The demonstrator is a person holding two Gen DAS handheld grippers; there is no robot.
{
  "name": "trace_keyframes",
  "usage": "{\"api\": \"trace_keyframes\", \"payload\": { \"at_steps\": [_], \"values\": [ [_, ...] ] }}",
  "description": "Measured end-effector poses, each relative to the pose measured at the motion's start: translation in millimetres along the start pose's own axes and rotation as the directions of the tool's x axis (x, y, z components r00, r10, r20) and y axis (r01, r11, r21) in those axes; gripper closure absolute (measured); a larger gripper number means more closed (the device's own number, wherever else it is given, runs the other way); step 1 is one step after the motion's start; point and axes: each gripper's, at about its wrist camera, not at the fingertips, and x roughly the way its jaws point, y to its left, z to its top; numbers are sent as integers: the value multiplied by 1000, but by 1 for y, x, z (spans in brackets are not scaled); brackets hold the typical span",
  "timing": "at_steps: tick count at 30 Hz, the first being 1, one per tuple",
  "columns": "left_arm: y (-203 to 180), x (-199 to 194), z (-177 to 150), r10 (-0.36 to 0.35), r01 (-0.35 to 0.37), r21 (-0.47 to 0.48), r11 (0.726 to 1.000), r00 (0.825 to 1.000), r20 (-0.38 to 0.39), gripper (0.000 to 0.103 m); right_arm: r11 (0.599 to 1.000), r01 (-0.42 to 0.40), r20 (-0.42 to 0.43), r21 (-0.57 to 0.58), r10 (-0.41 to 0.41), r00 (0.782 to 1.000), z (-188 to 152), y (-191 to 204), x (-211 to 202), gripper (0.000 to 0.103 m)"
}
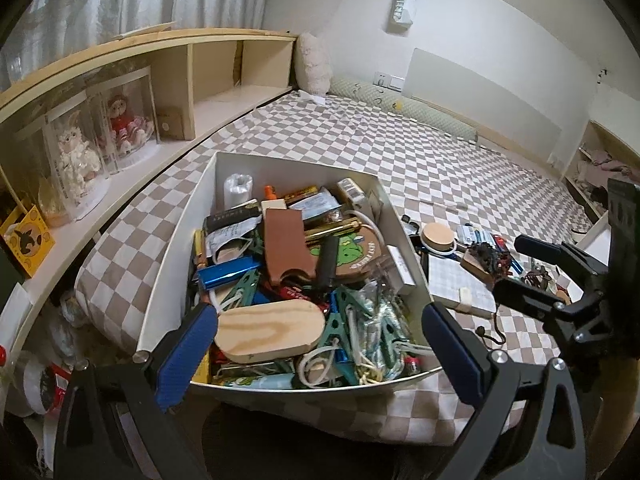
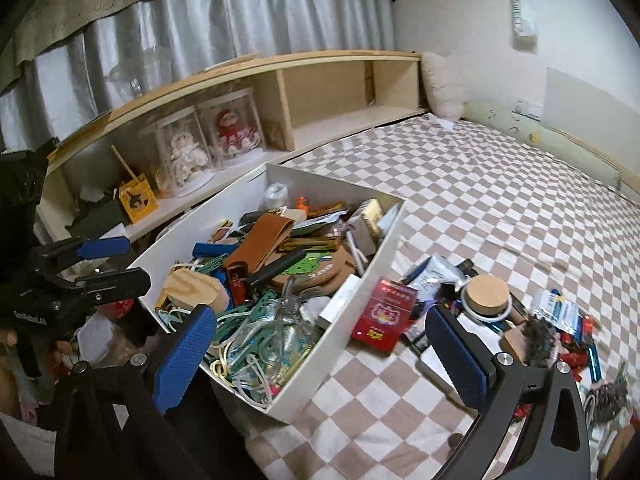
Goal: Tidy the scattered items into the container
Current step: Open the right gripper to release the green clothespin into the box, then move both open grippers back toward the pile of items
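A white box (image 1: 176, 256) (image 2: 340, 344) on the checked bedspread is full of small items: a wooden oval block (image 1: 268, 332) (image 2: 196, 286), a brown leather case (image 1: 284, 240) (image 2: 256, 248), green clips and cords. My left gripper (image 1: 320, 344) is open and empty over the box's near end. My right gripper (image 2: 320, 356) is open and empty above the box's right wall; it also shows in the left wrist view (image 1: 520, 268). Loose items lie right of the box: a red cigarette pack (image 2: 384, 312), a round wooden lid (image 1: 438, 236) (image 2: 486, 292), a white pad (image 1: 460, 280).
A wooden shelf unit (image 1: 224, 76) (image 2: 328, 96) with boxed dolls (image 1: 128, 120) runs along the left of the bed. The checked bedspread (image 1: 360, 152) (image 2: 480, 184) stretches to the far wall. More small clutter (image 2: 568, 332) lies at the right.
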Motion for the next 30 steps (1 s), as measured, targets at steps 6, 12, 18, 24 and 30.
{"api": "trace_keyframes", "payload": {
  "at_steps": [6, 12, 18, 24, 30],
  "values": [
    [-13, -4, 0, -10, 9, 23, 1000, 1000, 27, 1, 999, 20, 25, 29, -21, 999, -4, -11, -12, 0],
    [-23, -5, 0, -17, 16, 42, 999, 999, 28, 1, 999, 36, 35, 41, -38, 999, -9, -19, -21, 0],
    [-34, -5, 0, -30, 28, 58, 998, 999, 31, 1, 997, 51, 48, 52, -54, 997, -14, -27, -31, 0],
    [-52, 5, 3, -71, 69, 77, 995, 997, 24, 1, 992, 90, 69, 89, -96, 993, -21, -46, -48, 0],
    [-81, 20, 7, -116, 114, 119, 986, 993, 12, 1, 977, 140, 72, 161, -153, 986, -32, -78, -68, 0]
  ]
}}
